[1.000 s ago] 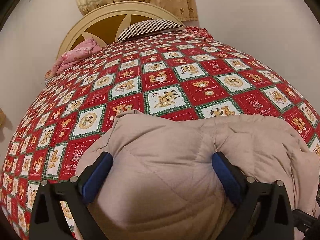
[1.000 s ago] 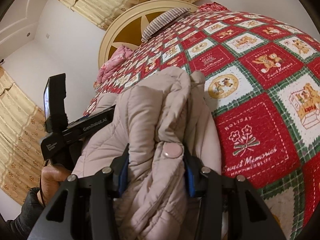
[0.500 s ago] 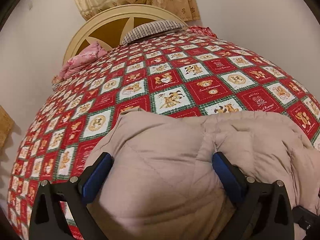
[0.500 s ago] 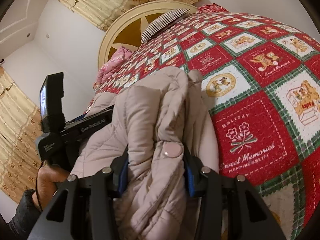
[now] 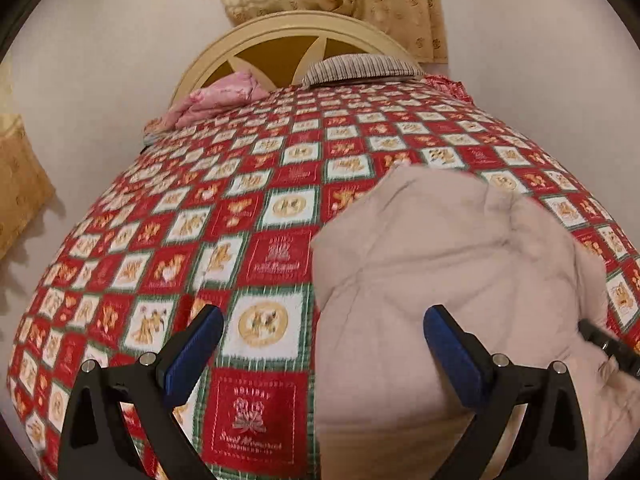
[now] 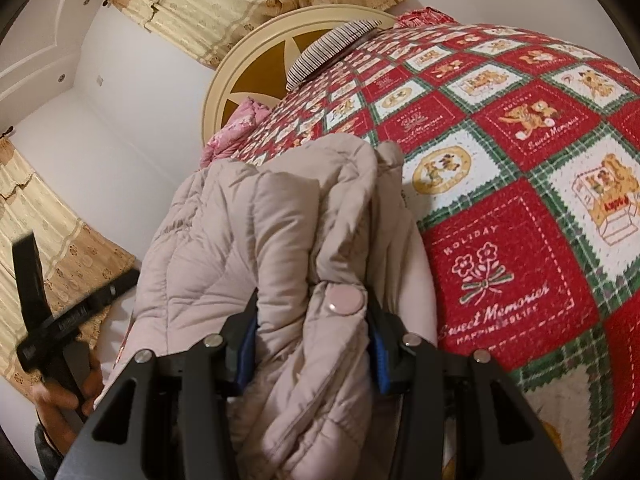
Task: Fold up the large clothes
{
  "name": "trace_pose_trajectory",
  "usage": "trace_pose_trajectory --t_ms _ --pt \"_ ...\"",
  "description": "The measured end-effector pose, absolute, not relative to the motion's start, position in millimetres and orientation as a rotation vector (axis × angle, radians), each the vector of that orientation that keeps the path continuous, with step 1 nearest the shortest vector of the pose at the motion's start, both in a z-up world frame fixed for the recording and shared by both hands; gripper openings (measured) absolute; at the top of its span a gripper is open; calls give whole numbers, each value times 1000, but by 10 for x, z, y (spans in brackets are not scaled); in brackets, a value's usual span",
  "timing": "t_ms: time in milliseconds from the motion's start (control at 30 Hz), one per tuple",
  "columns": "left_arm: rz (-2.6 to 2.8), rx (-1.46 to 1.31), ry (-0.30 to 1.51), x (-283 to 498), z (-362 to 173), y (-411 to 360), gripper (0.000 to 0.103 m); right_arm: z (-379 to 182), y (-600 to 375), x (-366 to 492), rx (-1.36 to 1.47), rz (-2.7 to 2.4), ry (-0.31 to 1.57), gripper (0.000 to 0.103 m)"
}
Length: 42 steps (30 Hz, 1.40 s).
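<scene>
A beige quilted puffer jacket lies bunched on the red, green and white patchwork bedspread. My left gripper is open and empty, its blue pads apart; it hovers over the jacket's left edge, with the left pad over bare bedspread. My right gripper is shut on a thick fold of the jacket beside a pink snap button. The left gripper's body shows blurred at the left of the right wrist view, held by a hand.
A cream round headboard stands at the far end with a striped pillow and a pink folded blanket. Beige curtains hang on the walls. The bed's left edge drops off beside the wall.
My left gripper has swung left off the jacket, so the jacket now sits right of centre in its view. My right gripper keeps its hold and has barely moved.
</scene>
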<state>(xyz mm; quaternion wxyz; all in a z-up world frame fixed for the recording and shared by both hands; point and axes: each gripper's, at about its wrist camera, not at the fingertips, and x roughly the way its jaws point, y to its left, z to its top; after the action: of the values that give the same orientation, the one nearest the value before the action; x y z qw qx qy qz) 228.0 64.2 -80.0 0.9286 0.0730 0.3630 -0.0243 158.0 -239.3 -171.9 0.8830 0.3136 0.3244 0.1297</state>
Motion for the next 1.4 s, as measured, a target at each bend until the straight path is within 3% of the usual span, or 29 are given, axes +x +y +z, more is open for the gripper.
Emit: trace_pose_trajectory --t_ms 800,867,900,1067,1167,1233,1400 --pt "-69 127 762 2379 -1228 563 102 -1654 -2440 1483 690 245 678 47" --pt "-59 140 752 2361 -1217 544 102 -1520 -2448 1399 664 206 699 48" --pt "-58 141 752 2363 -1214 543 102 -1387 -2452 1330 626 169 698 53" --pt "-55 140 752 2366 -1210 535 102 -582 -2391 1188 416 71 597 51" --pt "-46 153 748 2360 -1202 513 102 -445 -2238 1452 412 116 683 46" --pt "-45 153 746 2356 -1198 511 102 -522 -2074 1641 396 140 744 34" --pt "-79 65 784 2405 -1203 591 102 -1151 -2001 1912 449 43 801 18"
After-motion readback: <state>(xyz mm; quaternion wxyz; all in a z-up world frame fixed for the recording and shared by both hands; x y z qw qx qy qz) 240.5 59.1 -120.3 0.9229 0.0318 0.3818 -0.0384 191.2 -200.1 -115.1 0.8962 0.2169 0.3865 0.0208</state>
